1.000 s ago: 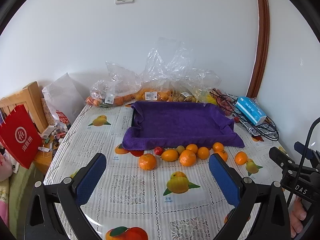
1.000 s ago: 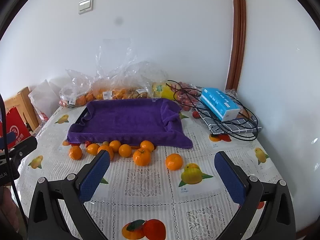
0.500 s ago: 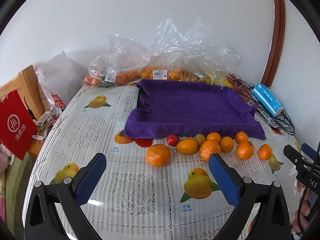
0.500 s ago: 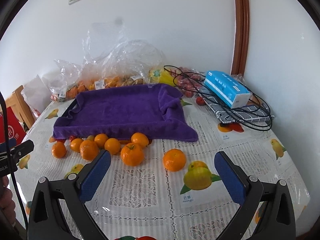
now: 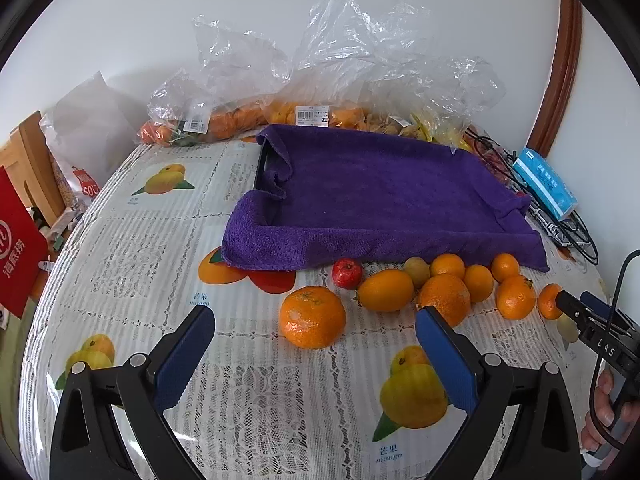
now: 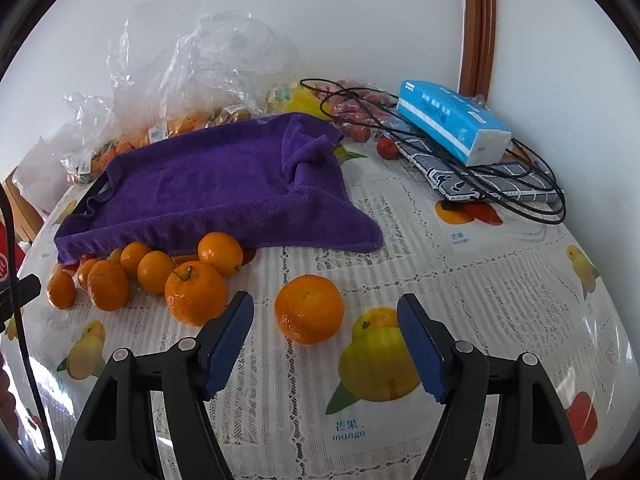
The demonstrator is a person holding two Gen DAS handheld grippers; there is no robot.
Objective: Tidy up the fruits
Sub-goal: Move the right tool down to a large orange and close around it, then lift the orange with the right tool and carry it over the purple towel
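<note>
A tray lined with a purple towel (image 5: 372,200) sits on the fruit-print tablecloth, with nothing on it; it also shows in the right wrist view (image 6: 208,184). Several oranges lie in a row along its near edge. My left gripper (image 5: 314,354) is open, and a large mandarin (image 5: 313,317) lies just beyond and between its fingertips. A small red fruit (image 5: 347,273) and an oval orange (image 5: 385,290) lie behind it. My right gripper (image 6: 324,342) is open, with a lone mandarin (image 6: 309,308) between its fingertips. A stemmed mandarin (image 6: 196,293) lies to its left.
Clear plastic bags of fruit (image 5: 280,116) line the wall behind the tray. A blue tissue pack (image 6: 452,122), black cables (image 6: 500,184) and a patterned pouch lie at the right. A red bag (image 5: 16,248) and wooden stand are off the table's left edge.
Both grippers have moved forward and down towards the row of oranges. The fruit now looks much larger and sits between each gripper's open fingers. No fruit has moved.
</note>
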